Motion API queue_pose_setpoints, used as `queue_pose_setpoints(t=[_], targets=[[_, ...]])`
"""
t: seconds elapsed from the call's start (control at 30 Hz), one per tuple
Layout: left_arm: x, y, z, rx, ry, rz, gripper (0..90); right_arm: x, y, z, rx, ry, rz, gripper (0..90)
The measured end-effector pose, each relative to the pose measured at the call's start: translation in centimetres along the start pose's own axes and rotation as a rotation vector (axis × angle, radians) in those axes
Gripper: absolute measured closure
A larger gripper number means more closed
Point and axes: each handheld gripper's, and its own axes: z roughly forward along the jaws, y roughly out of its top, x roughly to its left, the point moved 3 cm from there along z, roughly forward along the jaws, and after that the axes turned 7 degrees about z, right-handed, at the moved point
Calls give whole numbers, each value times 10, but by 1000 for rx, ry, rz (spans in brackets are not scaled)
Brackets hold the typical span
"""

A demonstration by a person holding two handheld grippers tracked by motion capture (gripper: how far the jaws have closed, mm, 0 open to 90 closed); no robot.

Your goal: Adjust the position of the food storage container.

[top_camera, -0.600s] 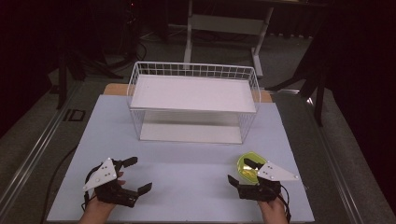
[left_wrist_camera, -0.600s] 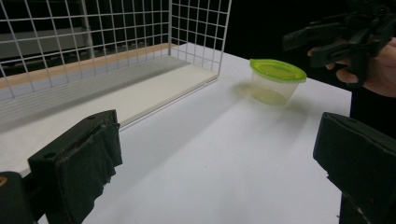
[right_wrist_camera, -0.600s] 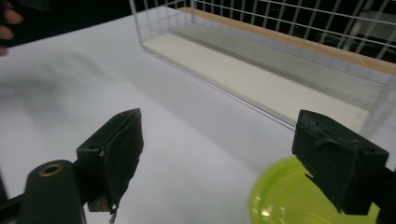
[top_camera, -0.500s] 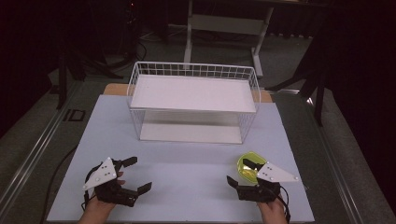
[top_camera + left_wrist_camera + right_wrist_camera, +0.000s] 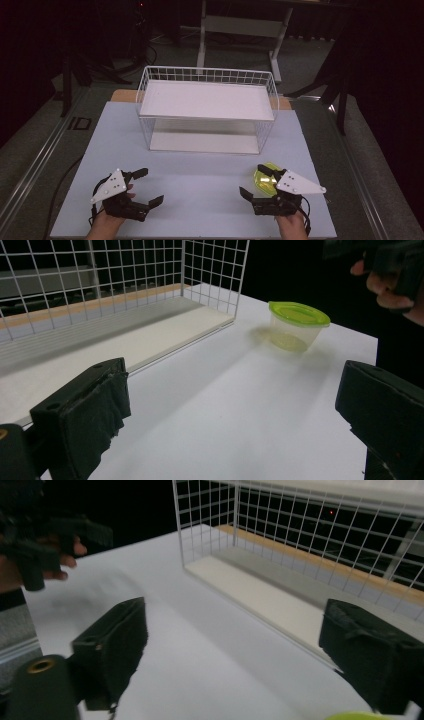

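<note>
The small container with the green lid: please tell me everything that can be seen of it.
The container is a small round tub of clear, yellowish plastic, closed by a flat lime-green lid. It stands upright on the white table, apart from the wire basket. In the high view it sits just beyond the right hand-held gripper, which partly hides it. Nothing grips it.

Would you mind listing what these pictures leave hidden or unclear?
- Container, high view: near side hidden by the right gripper.
- Container lid, right gripper view: cut off by the bottom edge.
- Person's arms, high view: cut off at the bottom edge.
- Container contents, left gripper view: too cloudy to tell.
</note>
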Motion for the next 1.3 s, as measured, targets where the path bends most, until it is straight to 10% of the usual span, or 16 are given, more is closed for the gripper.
queue_pose_setpoints(t=[0.73,1.3], targets=[[-1,0,2,-9,-11,-7,18,-66,24,-27,-46,-167,58,117],[-3,1,4,-9,-23,-4,18,-104,-29,-51,44,-295,116,318]])
